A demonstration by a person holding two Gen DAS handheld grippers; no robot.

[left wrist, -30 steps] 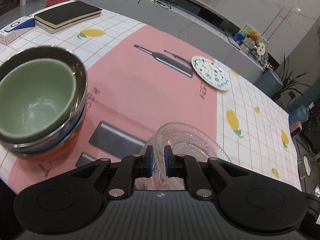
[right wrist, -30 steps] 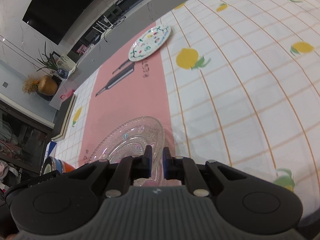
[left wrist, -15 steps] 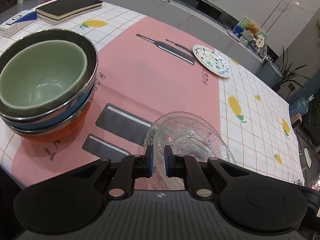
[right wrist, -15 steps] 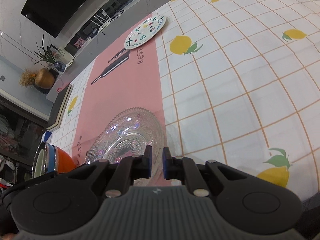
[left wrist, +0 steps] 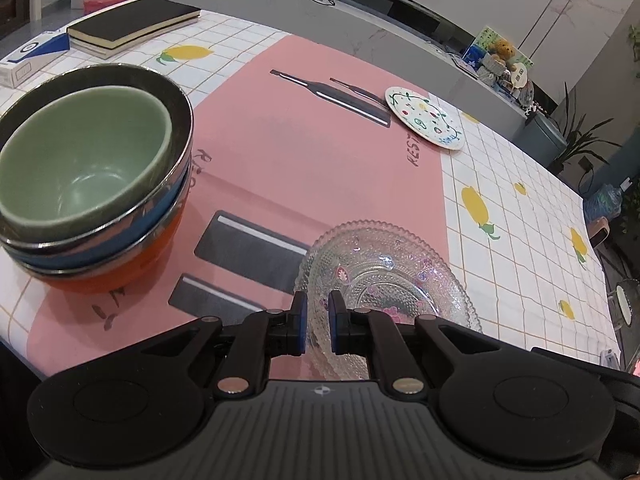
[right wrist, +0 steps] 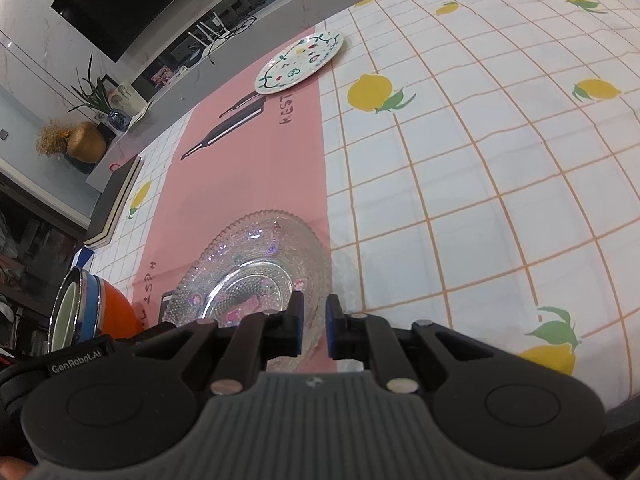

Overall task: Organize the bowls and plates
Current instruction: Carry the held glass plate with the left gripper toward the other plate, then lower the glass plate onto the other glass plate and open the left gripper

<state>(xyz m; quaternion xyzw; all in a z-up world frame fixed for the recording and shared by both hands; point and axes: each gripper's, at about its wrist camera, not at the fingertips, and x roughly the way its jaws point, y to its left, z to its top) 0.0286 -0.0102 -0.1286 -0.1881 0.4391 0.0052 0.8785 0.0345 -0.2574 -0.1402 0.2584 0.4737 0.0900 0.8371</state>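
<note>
We are seeing both grippers pinching the near rim of the glass plate point(left wrist: 384, 276) at lower centre: the left gripper point(left wrist: 317, 322) and the right gripper point(right wrist: 313, 326), jaws nearly together. Their bodies are hiding the plate's near edge. The stacked bowls point(left wrist: 92, 184), cut off at left, are sitting nearby.

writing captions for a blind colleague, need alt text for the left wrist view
The left hand-held gripper is shut on the near rim of a clear patterned glass plate on a pink mat. To its left stands a stack of bowls, a green ceramic one nested on top; a white painted plate lies farther back.
</note>
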